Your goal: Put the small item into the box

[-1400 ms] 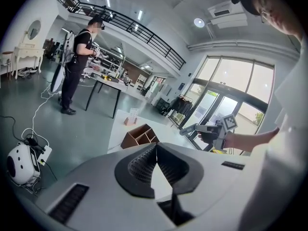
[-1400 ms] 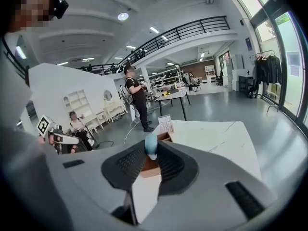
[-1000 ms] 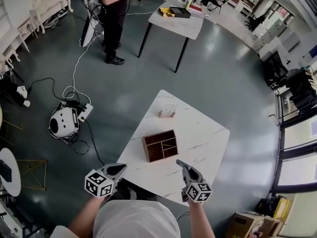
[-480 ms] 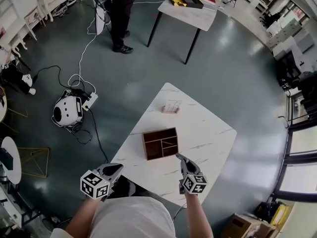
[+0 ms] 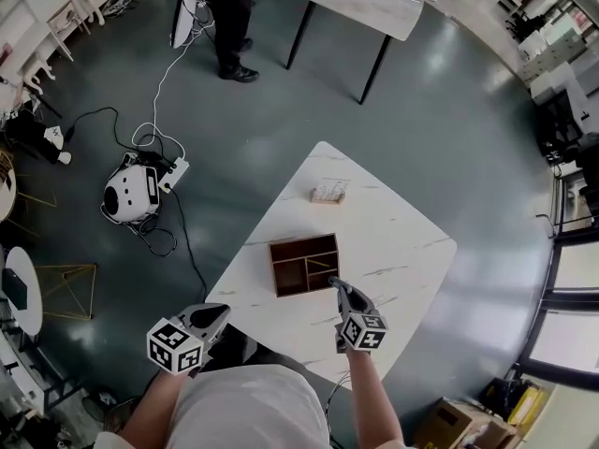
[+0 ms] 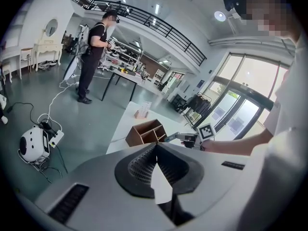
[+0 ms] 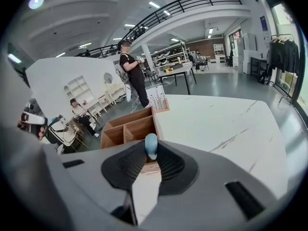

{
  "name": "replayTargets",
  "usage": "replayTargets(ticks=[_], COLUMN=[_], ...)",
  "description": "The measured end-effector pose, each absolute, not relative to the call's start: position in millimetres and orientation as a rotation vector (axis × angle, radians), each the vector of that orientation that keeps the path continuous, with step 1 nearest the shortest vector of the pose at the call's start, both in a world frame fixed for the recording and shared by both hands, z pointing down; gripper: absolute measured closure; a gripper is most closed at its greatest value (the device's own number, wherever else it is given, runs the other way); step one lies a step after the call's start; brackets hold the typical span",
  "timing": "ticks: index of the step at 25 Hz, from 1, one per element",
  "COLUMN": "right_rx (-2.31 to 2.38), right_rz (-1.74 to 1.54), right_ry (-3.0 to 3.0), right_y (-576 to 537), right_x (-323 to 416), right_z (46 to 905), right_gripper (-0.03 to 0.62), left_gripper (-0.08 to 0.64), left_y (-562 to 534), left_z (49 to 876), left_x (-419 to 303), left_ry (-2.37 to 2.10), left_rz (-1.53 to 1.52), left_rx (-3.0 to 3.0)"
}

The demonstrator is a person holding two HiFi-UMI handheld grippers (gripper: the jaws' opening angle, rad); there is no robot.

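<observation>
Pinching the one small blue item (image 7: 151, 144) between its jaws, the right gripper (image 5: 334, 284) hovers at the single wooden box's (image 5: 273, 269) near edge, while the left gripper (image 5: 223, 311), jaws together and empty, hangs off the table's (image 5: 384, 223) near-left side.

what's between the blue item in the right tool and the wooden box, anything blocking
Nothing visible stands in the way. The right tool is shut on the small blue item, and the open-topped wooden box sits just ahead of it on the table. The compartments that show look empty.
</observation>
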State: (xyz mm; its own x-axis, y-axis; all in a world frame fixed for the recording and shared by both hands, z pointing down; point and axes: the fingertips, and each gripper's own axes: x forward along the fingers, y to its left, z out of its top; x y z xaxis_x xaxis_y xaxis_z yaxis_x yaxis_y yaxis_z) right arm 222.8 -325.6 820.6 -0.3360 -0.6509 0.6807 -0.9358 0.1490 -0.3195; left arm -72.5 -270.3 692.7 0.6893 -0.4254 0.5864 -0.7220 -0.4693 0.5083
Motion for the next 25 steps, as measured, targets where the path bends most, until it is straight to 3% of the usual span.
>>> replayTargets(ticks=[25], right_rx=[1.440], right_rz=[0.962], right_ry=[-1.975], right_y=[-326], right_x=[219], right_z=[866], right_gripper=[0.502], left_gripper=[0.546], left_y=[-254], left_z=[703], left_x=[-68], left_ry=[-0.967], left_rz=[0.517], left_rx=[2.044])
